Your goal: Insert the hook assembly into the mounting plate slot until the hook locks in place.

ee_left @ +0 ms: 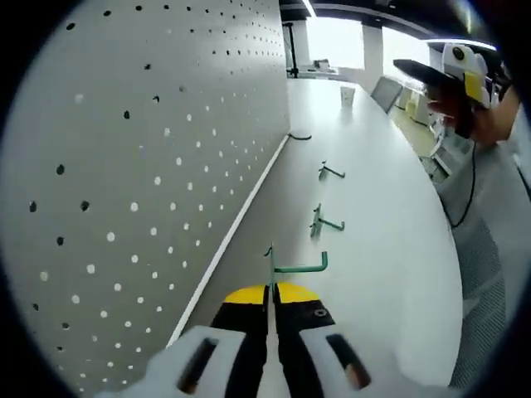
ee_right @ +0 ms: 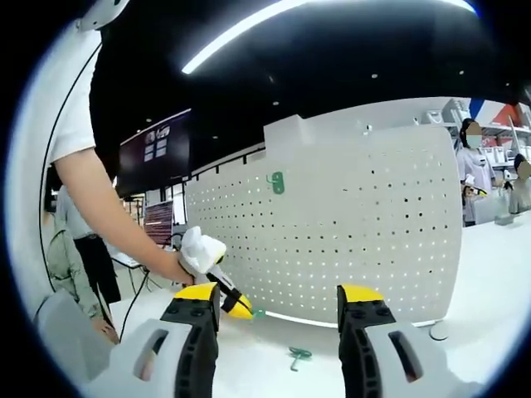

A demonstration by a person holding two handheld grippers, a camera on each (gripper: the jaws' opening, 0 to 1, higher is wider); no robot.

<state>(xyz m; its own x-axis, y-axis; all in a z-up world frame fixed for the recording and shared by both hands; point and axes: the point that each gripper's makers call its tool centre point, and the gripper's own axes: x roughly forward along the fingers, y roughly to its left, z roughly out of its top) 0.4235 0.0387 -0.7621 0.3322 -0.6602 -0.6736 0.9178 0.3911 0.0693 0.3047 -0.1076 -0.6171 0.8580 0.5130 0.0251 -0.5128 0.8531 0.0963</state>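
The white pegboard mounting plate (ee_left: pixel 141 166) stands upright on the white table (ee_left: pixel 373 166). My left gripper (ee_left: pixel 271 292) is shut on a green hook assembly (ee_left: pixel 297 267), whose stem rises from between the yellow jaw tips close to the board's foot. In the right gripper view the same left gripper (ee_right: pixel 217 278), held by a person's hand, points down at the base of the pegboard (ee_right: pixel 348 232). My right gripper (ee_right: pixel 280 303) hangs open in front of the board with nothing between its jaws. A green piece (ee_right: pixel 276 182) sits high on the board.
More green hooks (ee_left: pixel 329 172) (ee_left: pixel 323 222) and a dark one (ee_left: pixel 299 137) lie along the table. Another green hook (ee_right: pixel 297 357) lies below my right gripper. A cup (ee_left: pixel 347 94) stands far back. A person (ee_left: pixel 485 166) stands at the table's right side.
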